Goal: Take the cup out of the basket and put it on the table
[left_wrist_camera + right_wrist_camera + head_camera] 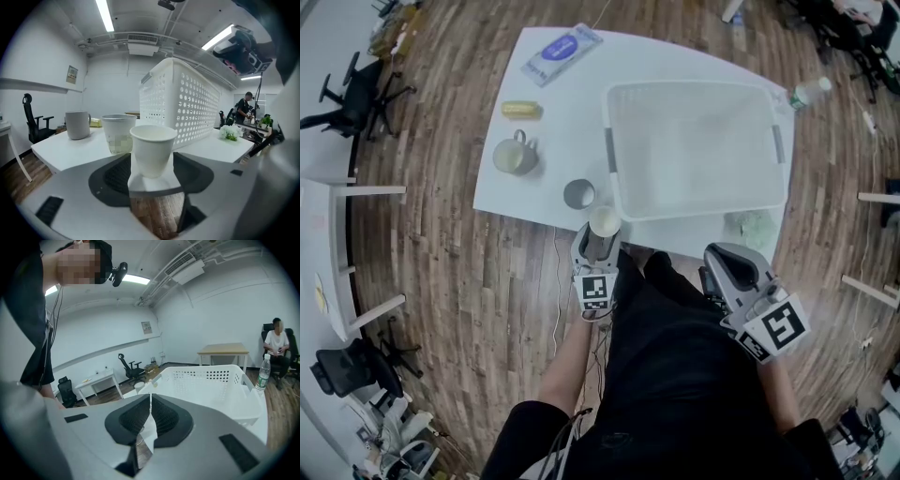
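1. Jaws of the left gripper (603, 234) stand released, one on each side of the paper cup (605, 221).
2. That paper cup is upright on the surface (562, 122) at its 6 o'clock edge, outside the basket (694, 86) and just off the basket's 7 o'clock corner.
3. The right gripper (150, 404) hangs off the surface near 5 o'clock, its jaws clenched together on nothing.
4. A grey cup (579, 194) stands near the paper cup at its 10 o'clock, with a mug (514, 155) farther out the same way.
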Motion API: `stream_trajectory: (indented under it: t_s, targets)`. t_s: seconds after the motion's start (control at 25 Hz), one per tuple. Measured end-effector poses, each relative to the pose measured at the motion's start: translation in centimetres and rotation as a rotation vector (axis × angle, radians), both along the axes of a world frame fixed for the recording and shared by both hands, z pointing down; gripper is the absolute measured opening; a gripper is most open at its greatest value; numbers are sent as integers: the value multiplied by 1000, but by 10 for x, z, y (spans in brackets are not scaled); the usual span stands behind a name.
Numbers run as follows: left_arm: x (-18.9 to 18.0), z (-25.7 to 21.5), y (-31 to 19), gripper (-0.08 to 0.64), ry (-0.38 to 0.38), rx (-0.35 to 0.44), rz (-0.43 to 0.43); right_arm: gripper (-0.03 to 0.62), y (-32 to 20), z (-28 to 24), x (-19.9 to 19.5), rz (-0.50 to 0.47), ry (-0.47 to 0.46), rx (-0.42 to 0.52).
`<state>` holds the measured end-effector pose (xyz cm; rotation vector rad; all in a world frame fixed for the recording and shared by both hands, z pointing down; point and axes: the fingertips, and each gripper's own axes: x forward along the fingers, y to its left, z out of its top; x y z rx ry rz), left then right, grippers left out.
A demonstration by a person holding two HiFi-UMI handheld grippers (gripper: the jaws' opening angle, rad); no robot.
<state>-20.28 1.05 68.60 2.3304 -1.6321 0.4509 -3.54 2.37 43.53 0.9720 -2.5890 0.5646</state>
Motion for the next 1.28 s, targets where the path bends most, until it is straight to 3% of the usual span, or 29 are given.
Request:
stream_trajectory:
  t_s: [0.32,0.52,0.76,0.92,1.0,1.28]
  targets:
    - [-10,-4,22,276,6,-48,-28,28,-6,-1,-1,10,-27,8]
    - [-20,-33,53,273,6,-60,-40,26,-9,-5,1,29,-62,27]
    - [-38,-137,39,172,22,90,-72,26,-12,-11,12,73,-121,51]
    - [-27,-202,12,103,51,196,-4,28,-16,-13,14,94,-153,78]
    - [-13,-231,4,35,89,229,51,28,-16,-14,18,112,-158,88]
    - [56,-288,-12,8,186,246,281,26,-17,-26,43,194,-166,134]
